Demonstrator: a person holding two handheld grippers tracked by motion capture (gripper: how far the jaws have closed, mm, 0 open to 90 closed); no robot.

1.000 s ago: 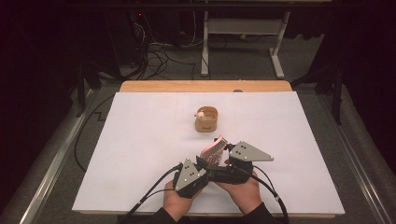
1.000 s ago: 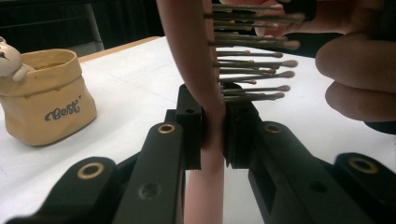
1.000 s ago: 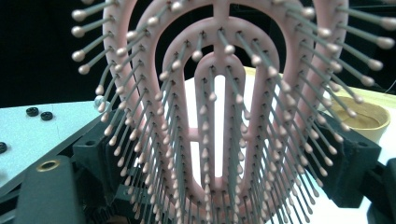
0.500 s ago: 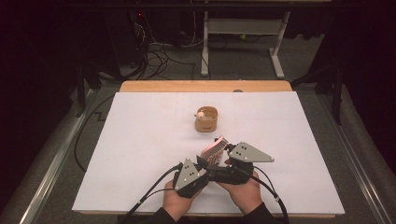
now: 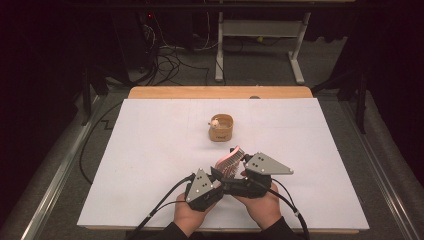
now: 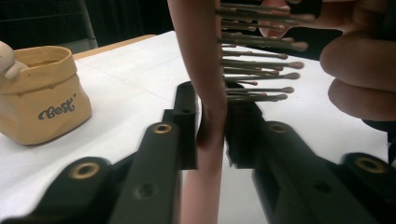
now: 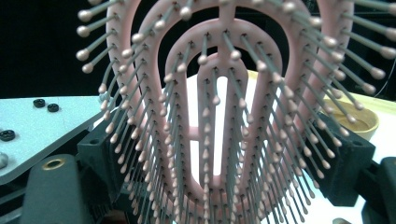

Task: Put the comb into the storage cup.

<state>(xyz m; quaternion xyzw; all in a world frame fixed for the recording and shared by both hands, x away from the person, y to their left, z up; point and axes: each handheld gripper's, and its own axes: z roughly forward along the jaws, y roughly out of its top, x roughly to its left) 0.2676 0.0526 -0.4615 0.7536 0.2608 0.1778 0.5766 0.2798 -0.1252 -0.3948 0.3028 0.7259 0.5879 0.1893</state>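
Left hand-held gripper [image 6: 210, 126] pinches the pink hairbrush [image 5: 228, 162] handle while the right hand-held gripper [image 5: 239, 176] closes on its head, long axis aimed toward the pouch [image 5: 220, 127] at twelve o'clock.

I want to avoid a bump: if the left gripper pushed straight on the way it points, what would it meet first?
Probably the tan "Best" pouch-shaped holder; depth is unclear. The left gripper already clamps the pink hairbrush.

Both grippers were black with chunky jaws. The left gripper [image 5: 212, 182] carried a grey three-cornered plate dotted with small screws; at three o'clock from it, the right gripper [image 5: 243, 176] bore a larger one. Black cables [image 5: 160, 207] trailed toward six o'clock. Brass-ringed holes marked the jaw arms. Dark sleeves [image 5: 277, 232] covered the wrists.
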